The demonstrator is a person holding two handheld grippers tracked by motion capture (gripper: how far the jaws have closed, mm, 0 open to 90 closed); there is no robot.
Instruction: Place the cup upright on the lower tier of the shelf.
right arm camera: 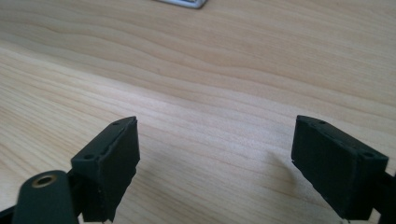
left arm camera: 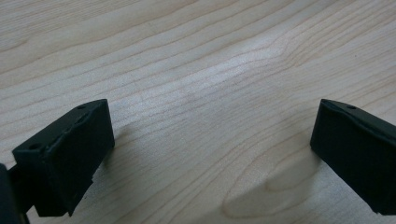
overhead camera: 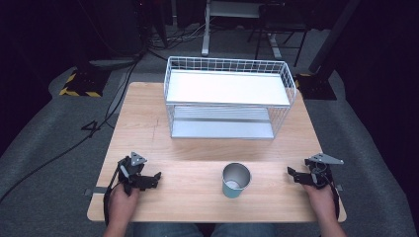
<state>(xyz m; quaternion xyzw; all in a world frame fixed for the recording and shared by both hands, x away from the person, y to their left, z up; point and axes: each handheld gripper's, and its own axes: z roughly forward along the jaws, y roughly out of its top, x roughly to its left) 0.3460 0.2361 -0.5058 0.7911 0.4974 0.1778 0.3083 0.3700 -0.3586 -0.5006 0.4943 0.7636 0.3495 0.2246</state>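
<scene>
high view: i am looking down on a light wooden desk (overhead camera: pixel 148 128) standing on a grey floor covering, with dark surroundings and cables behind it. the largest thing on the desk is a white wire rack (overhead camera: pixel 229 98) with two shelves, set at the far middle; its upper shelf is a plain white board and its lower shelf rests on the desk surface. in front of the rack, near the front edge and a little right of centre, a metal cup (overhead camera: pixel 235 180) stands upright with its open mouth up, its lower part looking teal. it is apart from the rack and apart from both of my tools.

my left hand-held gripper (overhead camera: pixel 157 176) lies low at the front left of the desk, held in a hand, pointing right toward the cup and well short of it. in the left gripper view its two black jaws stand wide apart over bare wood grain, with nothing between them.

my right hand-held gripper (overhead camera: pixel 290 172) sits at the front right, pointing left toward the cup, also well short. in the right gripper view its jaws are wide apart and empty, with a corner of the rack at the top edge.
</scene>
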